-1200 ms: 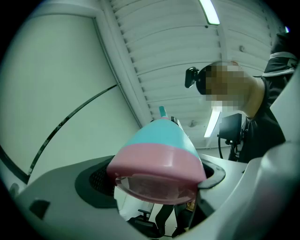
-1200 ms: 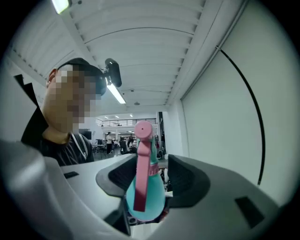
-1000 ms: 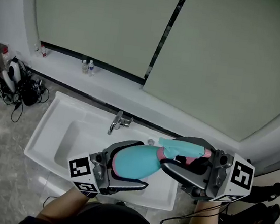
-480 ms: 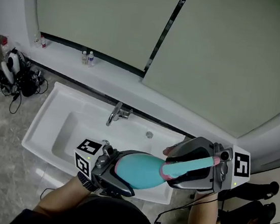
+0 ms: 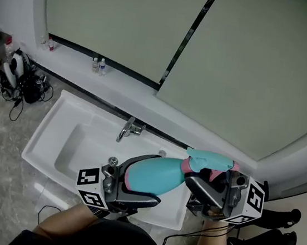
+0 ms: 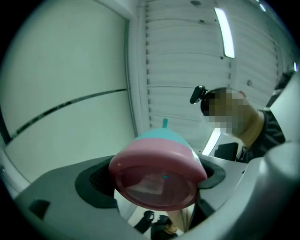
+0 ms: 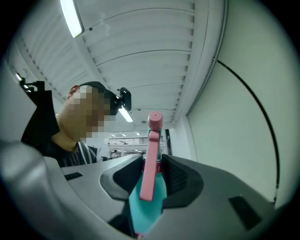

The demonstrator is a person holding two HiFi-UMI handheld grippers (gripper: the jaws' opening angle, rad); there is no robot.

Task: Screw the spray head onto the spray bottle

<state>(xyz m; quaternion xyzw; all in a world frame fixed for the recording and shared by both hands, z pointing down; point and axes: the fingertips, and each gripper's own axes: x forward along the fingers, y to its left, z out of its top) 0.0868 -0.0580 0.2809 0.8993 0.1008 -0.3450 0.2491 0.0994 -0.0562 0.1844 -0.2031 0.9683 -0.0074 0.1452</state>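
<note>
Judging by its look, the spray bottle [image 5: 149,176] is light, hollow plastic with a smooth rounded body, likely slippery, so the wide pink base end seems the safest place to clamp. The spray head [image 5: 207,160] probably wants holding at its collar, since the thin pink trigger could flex. Both are up in the air, lying almost sideways over the near edge of the sink [image 5: 45,133]. The left gripper [image 6: 154,182] has its 2 jaws pressed on either side of the bottle's base, while the right gripper [image 7: 151,174], about half closed, pinches the head at the neck.
</note>
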